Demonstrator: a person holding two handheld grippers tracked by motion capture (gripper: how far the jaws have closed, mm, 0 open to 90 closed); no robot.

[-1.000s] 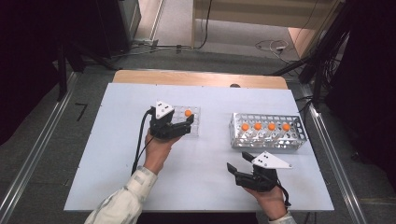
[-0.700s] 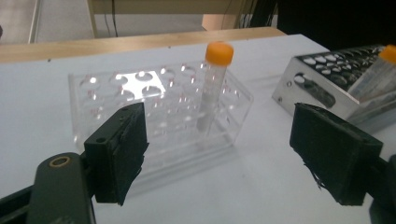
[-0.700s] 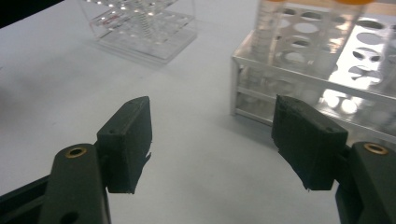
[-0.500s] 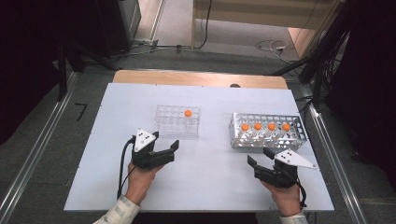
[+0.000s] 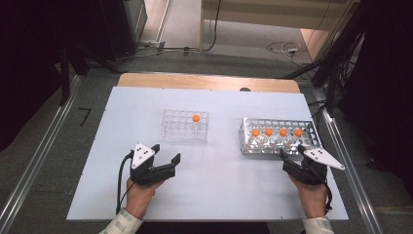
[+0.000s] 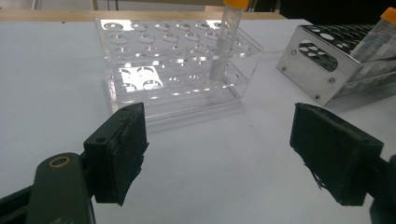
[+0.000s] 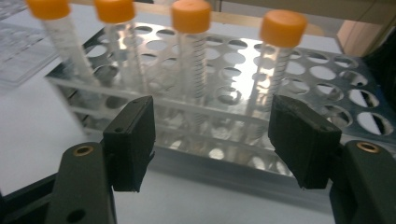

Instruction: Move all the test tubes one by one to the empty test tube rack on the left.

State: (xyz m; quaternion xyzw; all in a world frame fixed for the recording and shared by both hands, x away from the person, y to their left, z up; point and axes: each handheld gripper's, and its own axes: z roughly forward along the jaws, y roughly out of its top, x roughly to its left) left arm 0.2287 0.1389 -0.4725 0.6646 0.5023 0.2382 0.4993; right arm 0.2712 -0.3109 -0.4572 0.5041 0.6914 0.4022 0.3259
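2 racks are seen on the white table (image 5: 219, 195) in the high view: a clear plastic rack (image 5: 185, 126) near the middle, with 1 orange-capped tube (image 5: 196, 118) standing in it, and a metal rack (image 5: 279, 135) to its right, in which 4 orange-capped tubes (image 5: 276, 132) are lined up in a row. The left gripper (image 5: 168, 159) is held over the table just in front of the clear plastic rack, apart from it, with its jaws spread wide and nothing between them. The right gripper (image 5: 290, 152) is held at the front edge of the metal rack — its jaws likewise apart and empty.

In the left gripper view, the left gripper's 2 black jaws are seen wide apart over bare table, and the clear plastic rack (image 6: 177, 65) lies beyond them. The single tube (image 6: 225, 39) stands upright in a hole toward the rack's right side; a corner of the metal rack (image 6: 322, 60) is seen at the right.

In the right gripper view, the right gripper's jaws are opened wide just before the metal rack (image 7: 299, 88), and the 4 tubes (image 7: 189, 51) stand upright behind its near wall — none is touched by either jaw.
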